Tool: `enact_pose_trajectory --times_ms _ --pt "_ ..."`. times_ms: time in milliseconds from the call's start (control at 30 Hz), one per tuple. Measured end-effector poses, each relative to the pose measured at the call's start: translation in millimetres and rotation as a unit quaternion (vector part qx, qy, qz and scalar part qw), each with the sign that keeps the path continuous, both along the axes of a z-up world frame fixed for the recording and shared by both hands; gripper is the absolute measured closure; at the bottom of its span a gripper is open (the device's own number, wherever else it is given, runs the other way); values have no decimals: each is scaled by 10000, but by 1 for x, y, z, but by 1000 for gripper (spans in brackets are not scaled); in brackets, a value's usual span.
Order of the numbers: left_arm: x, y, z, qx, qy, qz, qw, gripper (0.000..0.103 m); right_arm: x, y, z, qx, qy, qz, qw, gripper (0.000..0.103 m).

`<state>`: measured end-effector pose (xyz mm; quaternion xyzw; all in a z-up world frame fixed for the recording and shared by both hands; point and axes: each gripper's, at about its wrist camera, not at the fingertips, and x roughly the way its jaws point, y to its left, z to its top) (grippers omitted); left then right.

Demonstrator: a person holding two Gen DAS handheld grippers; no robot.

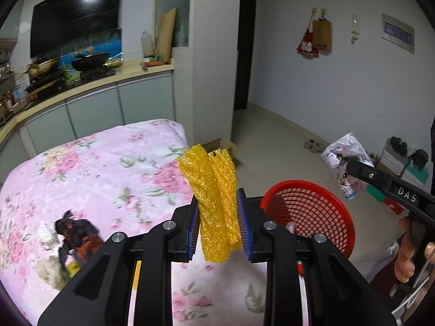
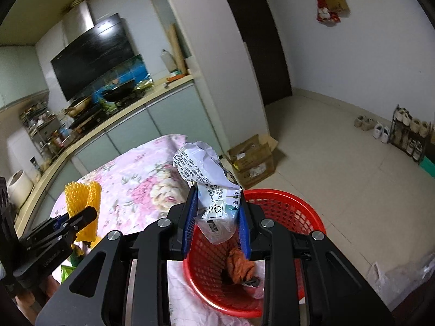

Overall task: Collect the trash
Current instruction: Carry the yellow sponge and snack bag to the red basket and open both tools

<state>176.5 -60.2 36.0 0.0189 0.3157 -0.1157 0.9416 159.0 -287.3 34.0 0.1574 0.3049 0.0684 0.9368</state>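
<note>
Black linkage arms with blue-padded fingers fill the foreground of both wrist views. Left tongs point(image 1: 218, 225) are pinching a folded strip of yellow foam netting point(image 1: 214, 195), which stands upright between the pads and projects above and below them; seen from the right wrist, the same netting point(image 2: 81, 203) sits over the bench at the left. Right tongs point(image 2: 217, 222) are pinching a crumpled white plastic wrapper printed with dark text point(image 2: 209, 187), which is held directly above the opening of a round red plastic mesh basket point(image 2: 285, 209). That basket stands at the right edge of the bench, on a pink floral cloth point(image 1: 95, 168) that covers the surface. Inside the basket lies a crumpled orange-brown piece of trash point(image 2: 239, 266) with a small dark scrap beside it. From the left wrist view the basket point(image 1: 320, 212) is just right of the left tongs, and the right tongs point(image 1: 345, 168) appear further right with the wrapper point(image 1: 348, 157) in their grip, a hand point(image 1: 407, 247) on the handle. A dark crumpled scrap with pale tissue around it point(image 1: 73, 233) lies on the cloth to the left, well apart from the basket. An open cardboard box point(image 2: 252, 160) sits on the tiled floor point(image 2: 339, 176) beyond the bench.
</note>
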Motion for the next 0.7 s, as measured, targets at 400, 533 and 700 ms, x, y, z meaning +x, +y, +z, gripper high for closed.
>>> enact_pose_trajectory --times_ms 400,533,700 --pt "26 -53 -18 44 375 -595 9975 79 13 -22 -18 -31 498 -517 9974 76" --pt "39 -71 -31 32 639 -743 9952 79 21 -30 -32 -60 832 -694 9941 76" --pt "46 -93 -51 33 888 -957 9914 78 29 -40 -47 60 1147 -841 9898 76"
